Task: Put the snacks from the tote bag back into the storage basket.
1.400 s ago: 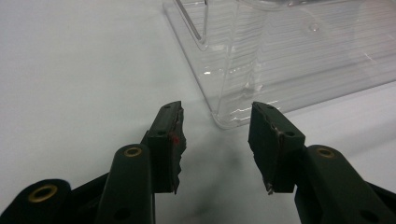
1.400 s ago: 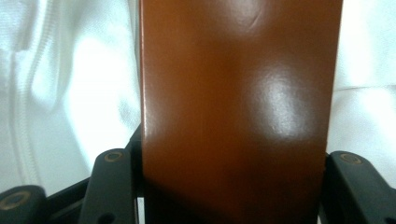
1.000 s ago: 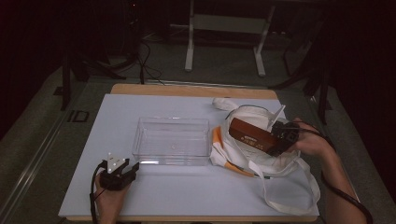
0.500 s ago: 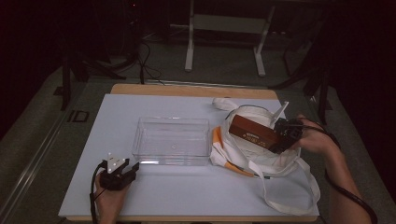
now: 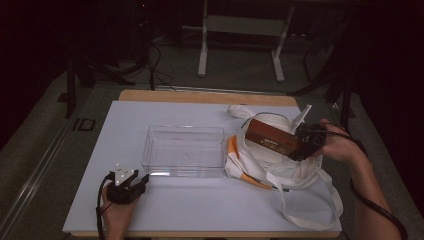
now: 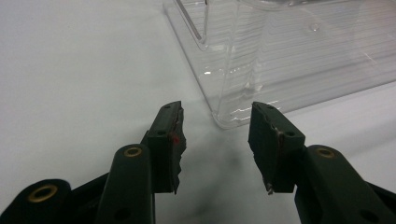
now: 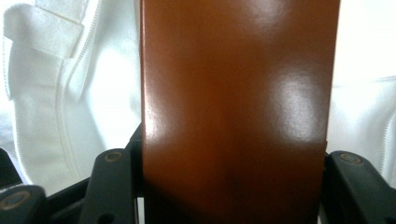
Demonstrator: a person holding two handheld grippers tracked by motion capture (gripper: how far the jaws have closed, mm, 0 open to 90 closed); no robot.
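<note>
Right gripper pinches glossy brown rectangular box above soft white cloth bag; left gripper spread, near ribbed clear plastic tray.

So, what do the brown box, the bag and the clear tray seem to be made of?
Brown box: probably glossy coated cardboard; it shows soft glare patches.
Bag: white woven fabric, matte, creased, with limp straps.
Clear tray: likely rigid transparent plastic; the table shows through it.
</note>
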